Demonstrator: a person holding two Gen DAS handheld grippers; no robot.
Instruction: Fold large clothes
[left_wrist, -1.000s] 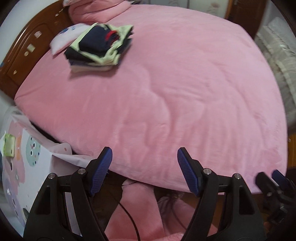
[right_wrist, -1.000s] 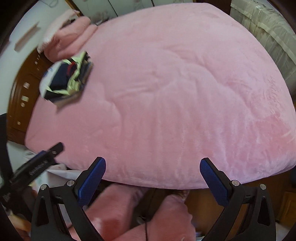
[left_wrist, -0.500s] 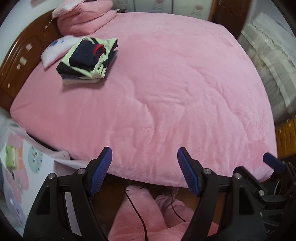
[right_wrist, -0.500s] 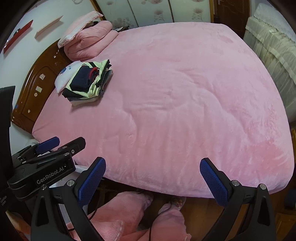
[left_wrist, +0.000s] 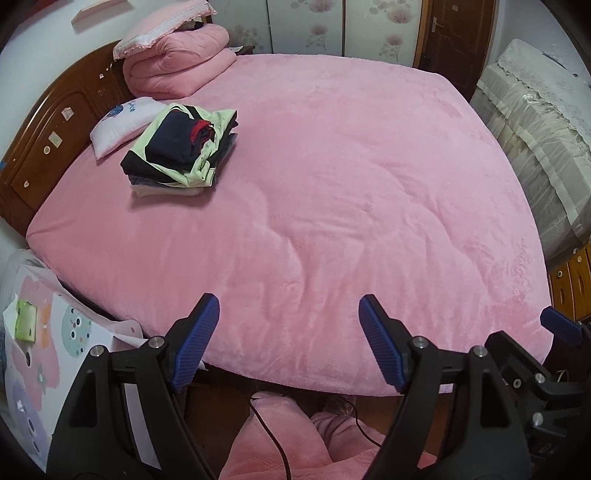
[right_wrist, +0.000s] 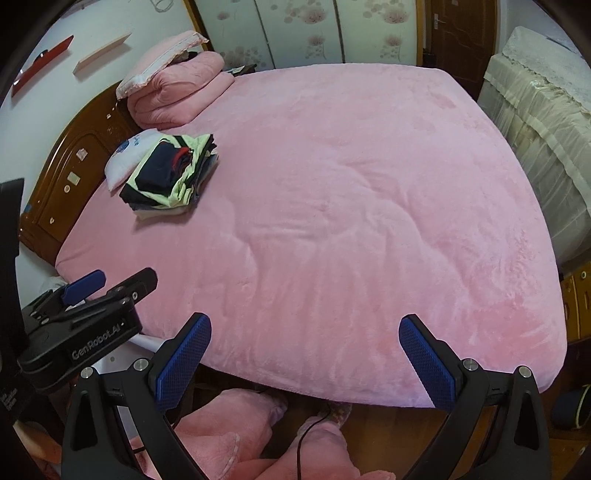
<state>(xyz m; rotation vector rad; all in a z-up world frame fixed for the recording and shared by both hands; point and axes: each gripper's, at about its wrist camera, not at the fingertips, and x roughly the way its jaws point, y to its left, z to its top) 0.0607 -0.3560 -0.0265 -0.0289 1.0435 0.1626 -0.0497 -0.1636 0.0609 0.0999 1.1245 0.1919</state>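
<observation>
A stack of folded clothes (left_wrist: 181, 153), navy on pale green, lies at the far left of the pink bed (left_wrist: 332, 206); it also shows in the right wrist view (right_wrist: 170, 173). My left gripper (left_wrist: 288, 343) is open and empty, held above the bed's near edge. My right gripper (right_wrist: 303, 362) is open and empty, also over the near edge. The left gripper shows at the left of the right wrist view (right_wrist: 83, 314).
A folded pink quilt (left_wrist: 177, 66) and a white pillow (left_wrist: 122, 125) lie by the wooden headboard (left_wrist: 48, 136). A covered sofa (left_wrist: 543, 122) stands at the right. A patterned sheet (left_wrist: 37, 347) lies at the left. My pink-clad legs (left_wrist: 291, 443) and a cable are below.
Both grippers have pulled back and risen from the bed, so more of the room shows. Both stay open and empty.
</observation>
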